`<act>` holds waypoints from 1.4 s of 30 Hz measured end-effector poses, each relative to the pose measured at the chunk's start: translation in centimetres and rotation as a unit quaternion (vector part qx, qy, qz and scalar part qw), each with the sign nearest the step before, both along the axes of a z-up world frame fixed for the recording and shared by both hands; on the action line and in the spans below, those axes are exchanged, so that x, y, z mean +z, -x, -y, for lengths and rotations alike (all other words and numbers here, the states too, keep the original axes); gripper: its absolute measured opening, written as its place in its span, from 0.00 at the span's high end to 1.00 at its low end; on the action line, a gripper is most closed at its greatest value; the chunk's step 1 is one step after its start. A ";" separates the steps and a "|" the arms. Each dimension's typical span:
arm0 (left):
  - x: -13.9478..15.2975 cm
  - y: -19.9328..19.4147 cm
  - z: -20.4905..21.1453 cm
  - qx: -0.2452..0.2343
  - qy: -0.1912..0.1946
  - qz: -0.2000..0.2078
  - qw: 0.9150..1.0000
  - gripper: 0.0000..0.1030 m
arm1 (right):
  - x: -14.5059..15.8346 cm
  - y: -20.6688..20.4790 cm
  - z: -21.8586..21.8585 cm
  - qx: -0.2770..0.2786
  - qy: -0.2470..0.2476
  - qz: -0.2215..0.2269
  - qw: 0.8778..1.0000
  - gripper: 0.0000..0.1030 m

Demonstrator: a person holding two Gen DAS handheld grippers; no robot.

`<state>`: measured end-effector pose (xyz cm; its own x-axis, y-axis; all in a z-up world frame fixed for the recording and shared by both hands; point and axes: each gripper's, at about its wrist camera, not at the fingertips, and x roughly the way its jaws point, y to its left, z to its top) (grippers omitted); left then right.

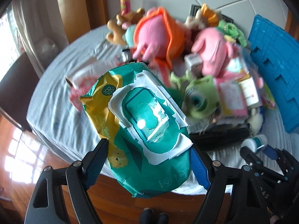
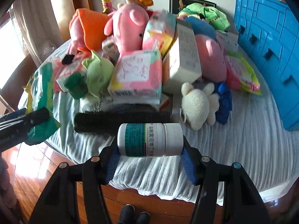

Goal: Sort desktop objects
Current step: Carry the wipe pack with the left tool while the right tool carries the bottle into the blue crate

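The wipes pack (image 1: 142,130) is showing teal green with a yellow end and a white-framed teal lid. The bottle (image 2: 149,140) is showing white, its label banded in teal, its ribbed cap white. The crate (image 2: 269,56) is showing bright blue. The cloth (image 2: 243,130) covering the bench is showing pale blue-grey with fine ribbing. The plush pig (image 2: 129,26) is showing pink, the small plush rabbit (image 2: 198,104) cream, and the one-eyed plush (image 1: 200,99) light green with a teal eye.

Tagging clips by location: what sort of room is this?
Probably a home living or dining room: a round cloth-covered table piled with plush toys, curtains at a window, polished wooden floor.
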<state>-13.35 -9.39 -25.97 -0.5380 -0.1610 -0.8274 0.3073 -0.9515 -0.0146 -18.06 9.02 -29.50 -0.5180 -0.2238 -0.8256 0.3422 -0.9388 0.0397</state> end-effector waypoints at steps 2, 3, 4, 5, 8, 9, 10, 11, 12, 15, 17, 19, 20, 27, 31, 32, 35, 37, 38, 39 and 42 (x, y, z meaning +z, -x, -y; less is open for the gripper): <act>1.2 0.2 0.5 -0.004 0.009 -0.015 1.000 0.21 | 1.0 -0.1 0.1 0.001 0.004 -0.006 1.000 0.44; 1.7 0.4 0.9 -0.006 0.012 -0.021 1.000 0.21 | 1.7 -0.3 0.2 0.003 0.005 -0.014 1.000 0.44; 2.2 0.5 1.0 -0.007 0.013 -0.025 1.000 0.21 | 2.4 -0.5 0.3 0.006 0.006 -0.022 1.000 0.44; 2.5 0.8 1.3 -0.008 0.013 -0.028 0.999 0.21 | 3.1 -0.4 0.3 0.008 0.007 -0.029 1.000 0.44; 3.4 0.9 1.8 -0.011 0.017 -0.033 0.999 0.21 | 5.2 -0.2 0.4 0.006 0.007 -0.052 0.999 0.44; 3.7 1.1 2.1 -0.012 0.016 -0.033 0.999 0.21 | 5.8 -0.1 0.4 0.005 0.006 -0.057 0.998 0.44; 4.0 1.1 2.0 -0.014 0.014 -0.034 0.999 0.21 | 6.4 -0.1 0.3 0.004 0.005 -0.061 0.998 0.44; 4.3 1.2 1.8 -0.018 0.012 -0.037 0.999 0.21 | 7.0 0.0 0.2 0.004 0.004 -0.066 0.998 0.44; 4.8 1.1 1.6 -0.023 0.012 -0.041 0.999 0.21 | 7.6 0.0 0.2 0.003 0.003 -0.071 0.997 0.44; 5.8 1.3 0.8 -0.033 0.010 -0.053 0.998 0.21 | 9.4 0.1 0.0 0.000 0.000 -0.085 0.996 0.44; 7.1 1.5 0.3 -0.046 0.005 -0.067 0.997 0.21 | 10.6 0.2 -0.1 -0.002 -0.002 -0.095 0.995 0.44; 8.4 1.8 -0.2 -0.059 0.003 -0.081 0.995 0.21 | 12.4 -0.1 -0.5 -0.007 -0.008 -0.111 0.994 0.44; 9.1 2.0 -0.7 -0.069 0.000 -0.089 0.994 0.21 | 13.5 -0.2 -0.7 -0.009 -0.011 -0.120 0.993 0.44; 13.3 3.5 -4.9 -0.127 -0.004 -0.132 0.983 0.21 | 19.6 -0.5 -3.6 -0.036 -0.040 -0.171 0.984 0.44; 15.4 5.0 -8.9 -0.157 0.016 -0.151 0.976 0.20 | 22.4 -0.4 -7.2 -0.051 -0.040 -0.191 0.979 0.44; 15.9 5.3 -9.9 -0.162 0.017 -0.156 0.974 0.20 | 22.9 -0.4 -8.0 -0.055 -0.038 -0.195 0.979 0.44; 17.9 6.4 -13.9 -0.175 0.022 -0.178 0.968 0.20 | 24.6 0.0 -11.8 -0.067 -0.023 -0.204 0.976 0.44; 19.4 7.1 -16.8 -0.180 0.028 -0.196 0.964 0.20 | 25.9 0.2 -14.7 -0.069 -0.019 -0.216 0.974 0.44; 20.2 7.4 -18.4 -0.180 0.029 -0.205 0.962 0.20 | 26.6 0.2 -16.1 -0.068 -0.018 -0.223 0.972 0.44; 21.1 7.7 -20.0 -0.179 0.031 -0.214 0.960 0.20 | 27.5 0.4 -17.7 -0.068 -0.017 -0.231 0.970 0.44; 23.7 8.7 -25.2 -0.186 0.028 -0.236 0.954 0.20 | 29.9 1.2 -22.6 -0.069 -0.015 -0.254 0.965 0.44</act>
<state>-22.10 15.83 -2.25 -0.8763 0.0764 -0.4756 -0.0793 -0.9968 -0.0141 -19.29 31.59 0.40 -0.8810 -0.1036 -0.4616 0.1815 -0.9751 -0.1275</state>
